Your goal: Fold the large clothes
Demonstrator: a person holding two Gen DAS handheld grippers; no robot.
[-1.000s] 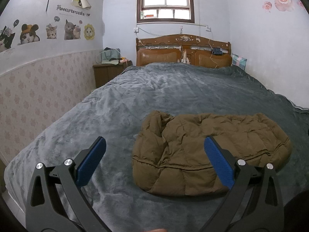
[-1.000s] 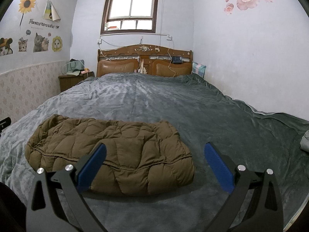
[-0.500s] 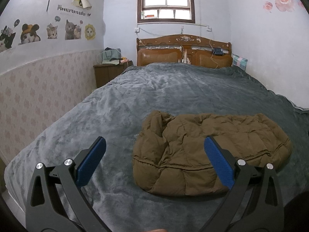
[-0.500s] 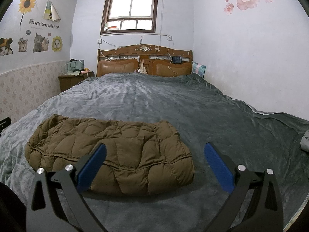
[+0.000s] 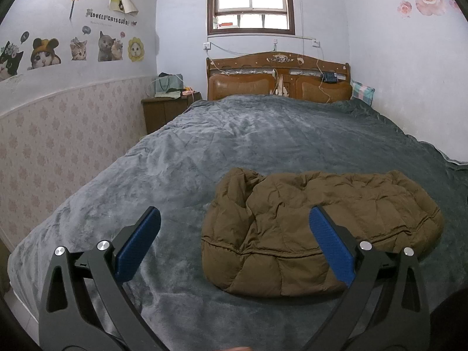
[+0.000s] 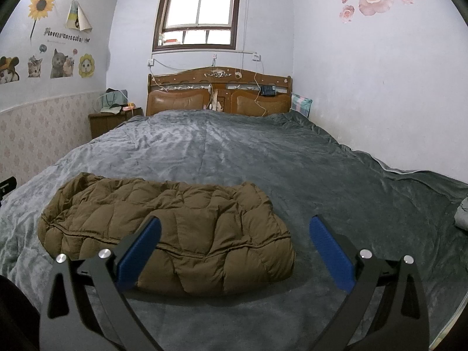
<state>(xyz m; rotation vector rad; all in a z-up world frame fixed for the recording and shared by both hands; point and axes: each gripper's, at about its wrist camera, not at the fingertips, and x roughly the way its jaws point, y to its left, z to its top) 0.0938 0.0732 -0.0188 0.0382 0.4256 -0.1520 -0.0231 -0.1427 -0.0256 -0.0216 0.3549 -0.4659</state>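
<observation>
A brown quilted puffer jacket (image 5: 318,231) lies on the near part of a bed, already folded into a thick, compact bundle with its seamed edge facing the cameras. Across the last second nothing has shifted: the bundle keeps the same shape and place, and both views are unchanged. That stillness suggests the folding is finished, or paused, with no flap left loose to turn over.

The left gripper (image 5: 234,234) hovers above the bed near the bundle's left end, its blue-padded fingers (image 5: 137,248) spread wide apart and holding nothing. The right gripper (image 6: 235,235) hovers near the right end, its fingers equally wide and empty.

The grey plush bedspread (image 6: 336,175) stretches back to a wooden headboard (image 6: 219,87) beneath a window (image 5: 251,0).
</observation>
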